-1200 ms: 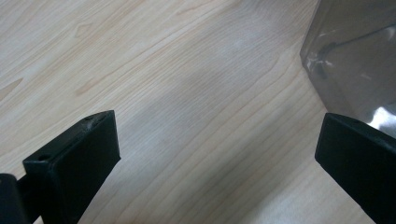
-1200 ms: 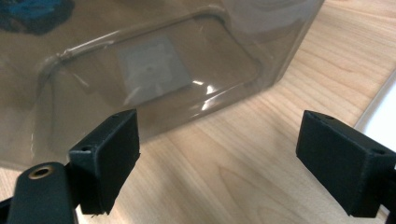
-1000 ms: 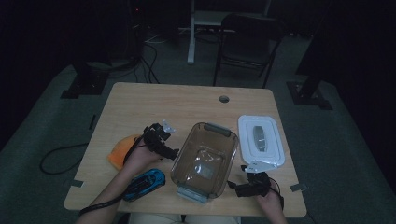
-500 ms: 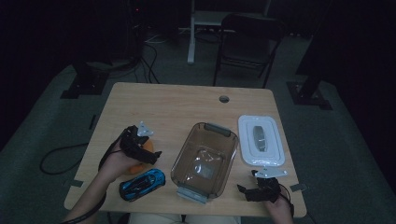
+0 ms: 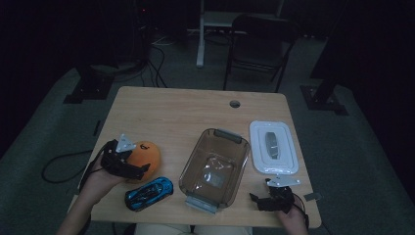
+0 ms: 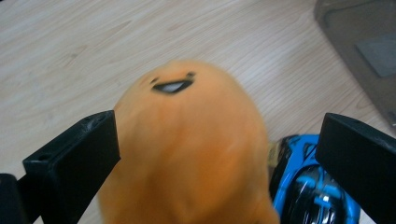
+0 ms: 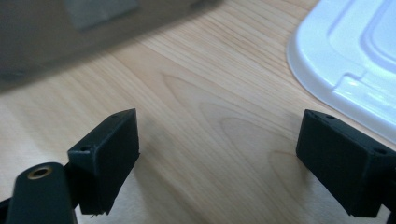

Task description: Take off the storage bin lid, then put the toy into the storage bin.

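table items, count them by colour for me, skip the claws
orange: 1, the plush toy
blue: 1, the toy car
clear brown-tinted: 1, the food container
white: 1, the container lid
total: 4

Black hand-held gripper point(image 5: 128, 166), blocky jaws; grey three-cornered plates; trailing cable

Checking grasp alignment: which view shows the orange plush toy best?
Left gripper view: the orange plush toy sits large between the open jaws, face visible, slightly blurred. High view shows it small, partly behind the left gripper. Right gripper view looks at bare table.
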`<control>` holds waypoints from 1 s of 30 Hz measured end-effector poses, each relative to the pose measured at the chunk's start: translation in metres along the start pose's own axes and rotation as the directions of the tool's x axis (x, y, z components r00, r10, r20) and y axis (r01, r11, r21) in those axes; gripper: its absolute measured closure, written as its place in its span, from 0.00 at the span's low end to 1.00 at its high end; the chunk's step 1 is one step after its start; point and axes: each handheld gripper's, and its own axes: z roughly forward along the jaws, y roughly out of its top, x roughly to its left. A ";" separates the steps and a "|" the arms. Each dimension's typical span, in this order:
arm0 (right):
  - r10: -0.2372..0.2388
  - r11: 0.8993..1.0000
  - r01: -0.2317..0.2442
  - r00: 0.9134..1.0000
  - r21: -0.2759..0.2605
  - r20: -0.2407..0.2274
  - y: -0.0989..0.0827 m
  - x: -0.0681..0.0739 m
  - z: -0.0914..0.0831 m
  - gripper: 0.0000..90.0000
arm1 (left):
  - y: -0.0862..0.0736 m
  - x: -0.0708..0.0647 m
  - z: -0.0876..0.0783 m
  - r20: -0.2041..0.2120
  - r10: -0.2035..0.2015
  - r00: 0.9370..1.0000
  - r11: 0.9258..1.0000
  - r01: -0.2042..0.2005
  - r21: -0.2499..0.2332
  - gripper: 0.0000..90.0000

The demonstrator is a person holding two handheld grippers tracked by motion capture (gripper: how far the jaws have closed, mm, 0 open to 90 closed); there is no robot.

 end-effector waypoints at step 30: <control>-0.006 1.000 0.006 1.000 0.004 0.012 0.000 0.001 0.000 0.14 | -0.038 0.020 0.044 -0.007 -0.139 0.990 0.987 0.139 0.078 0.00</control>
